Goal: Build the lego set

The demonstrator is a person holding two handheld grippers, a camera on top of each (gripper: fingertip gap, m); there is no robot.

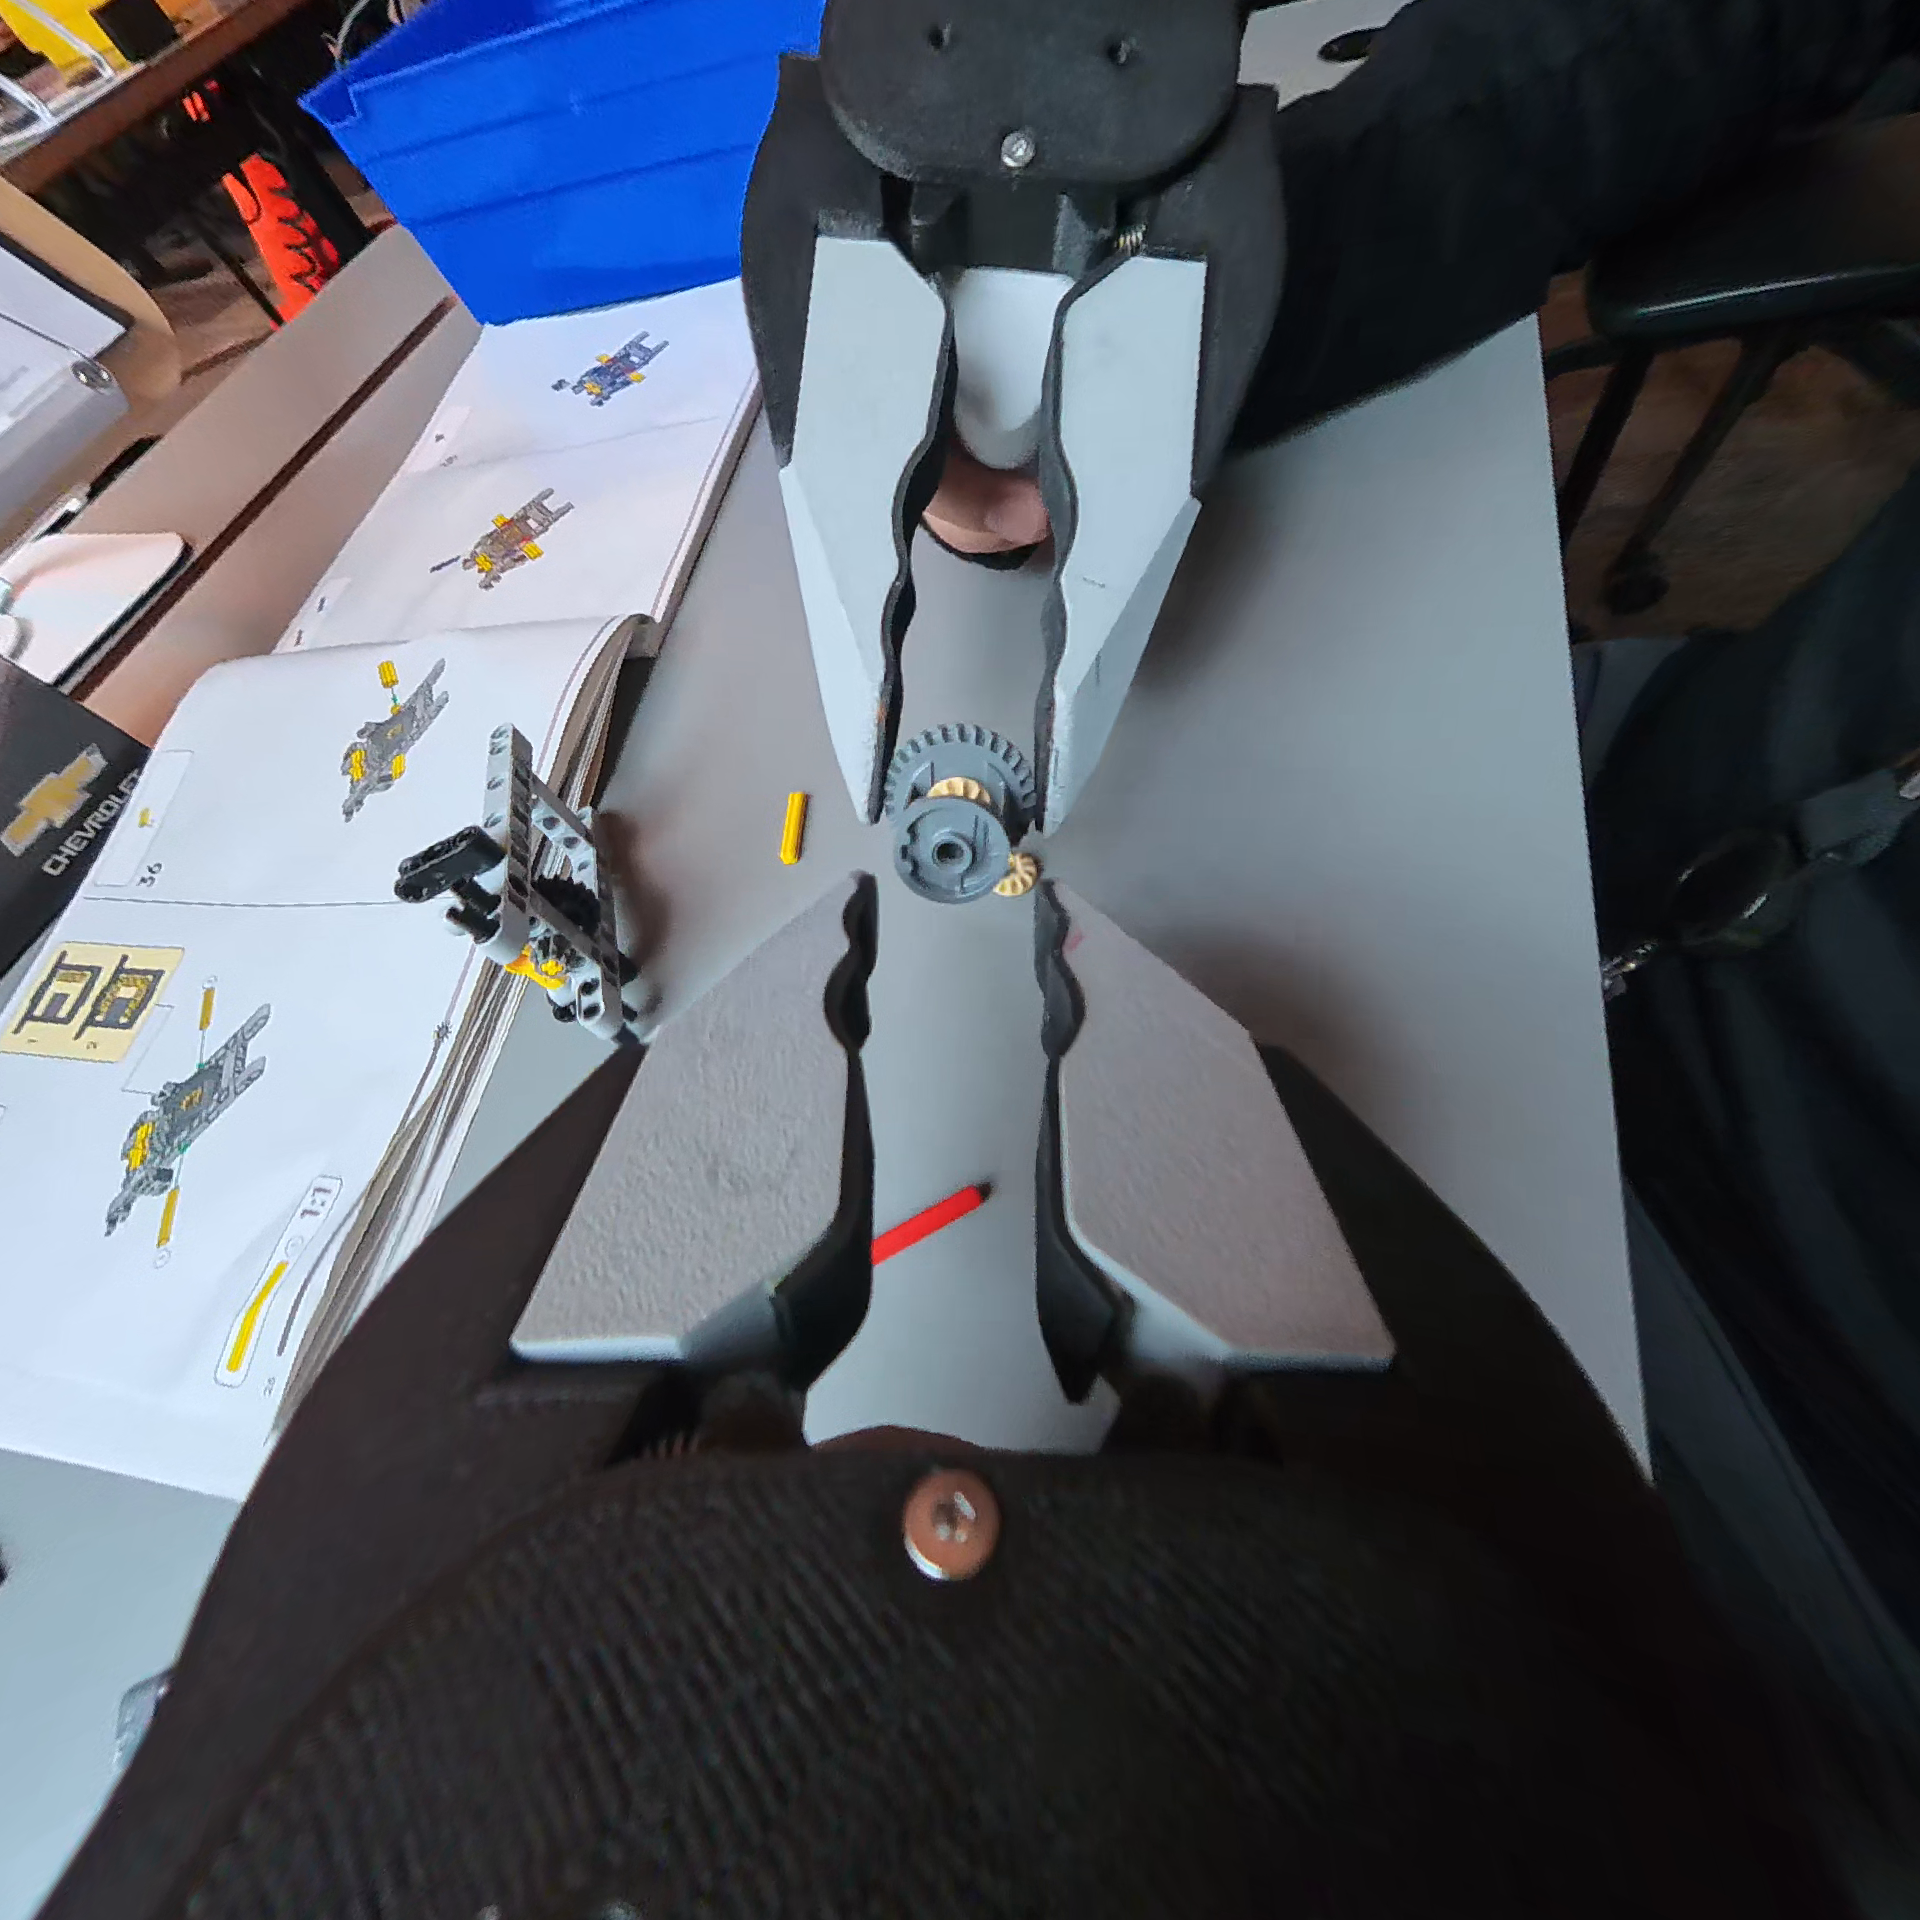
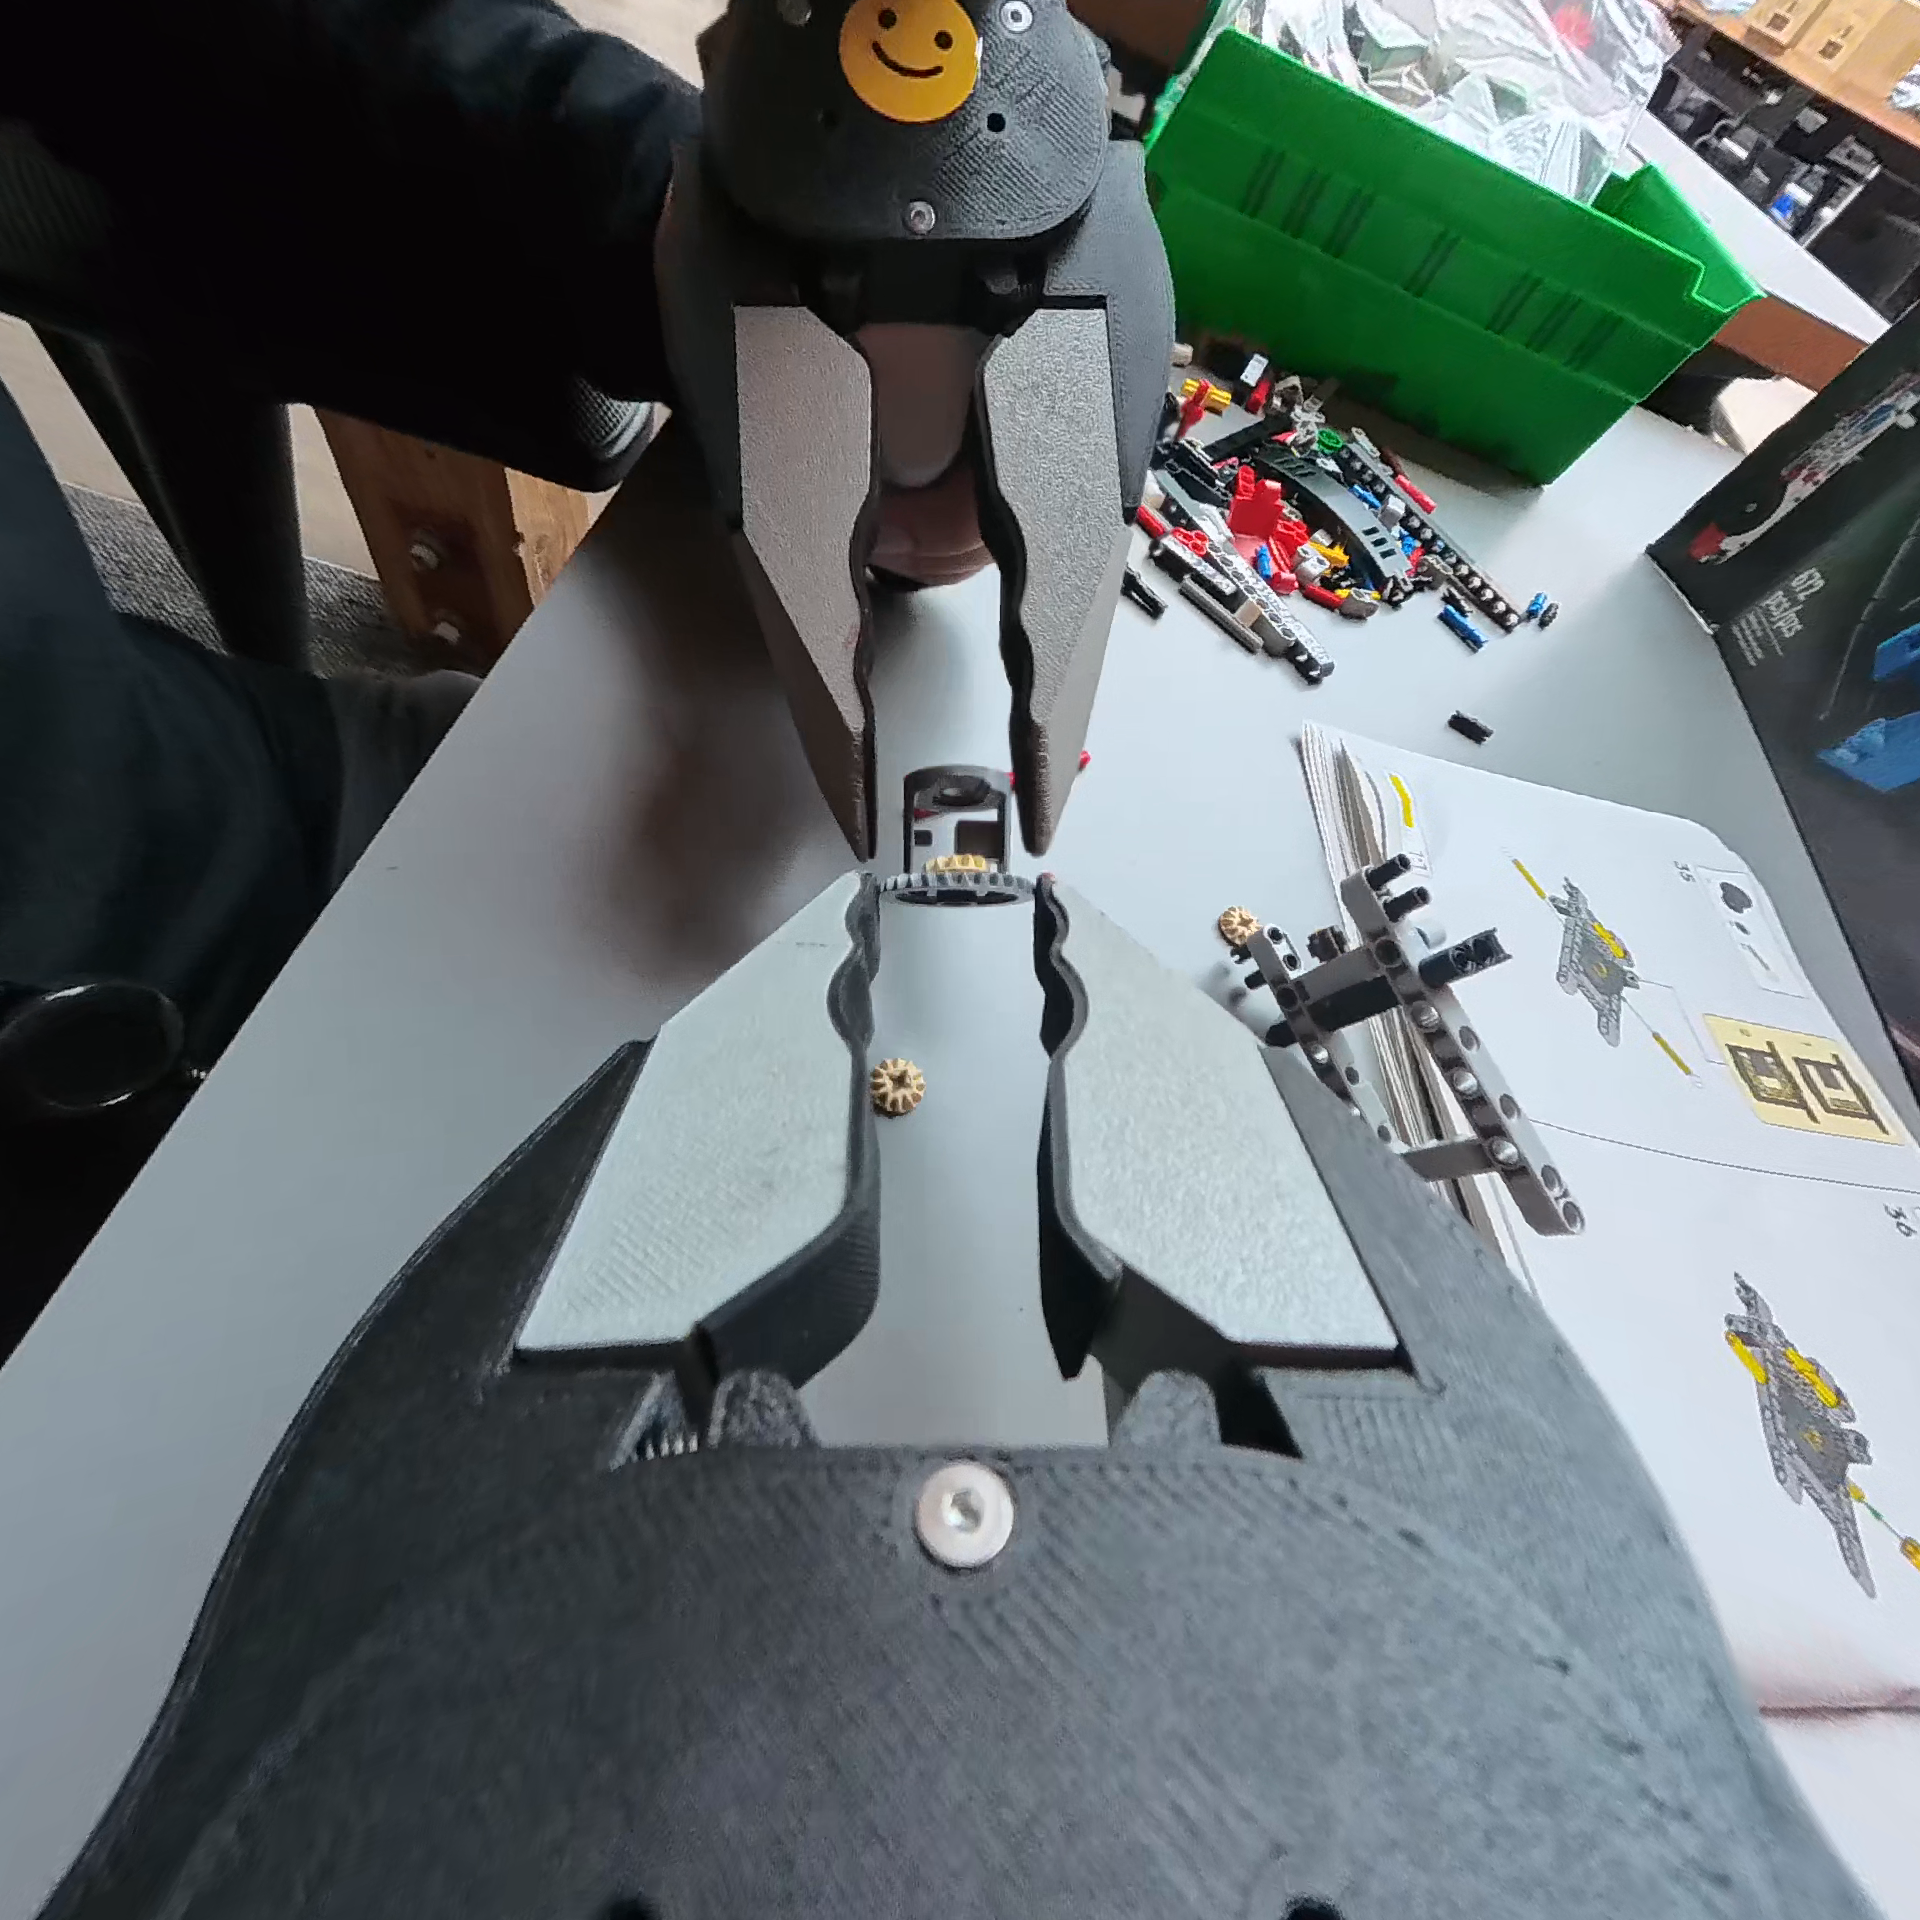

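Note:
A dark grey differential with a toothed ring and small tan bevel gears hangs above the grey table. My right gripper is shut on its toothed ring and comes in from the top of the left wrist view. My left gripper faces it tip to tip. Its jaws are partly open, flanking the differential's round end with small gaps on both sides. In the right wrist view the left gripper flanks the differential's housing. A grey and black beam frame leans on the open instruction booklet.
A yellow axle and a red axle lie on the table. Loose tan gears lie near the frame. A parts pile, green bin, blue bin and box stand around. The table edge is close. My two grippers' fingertips are within a few centimetres of each other.

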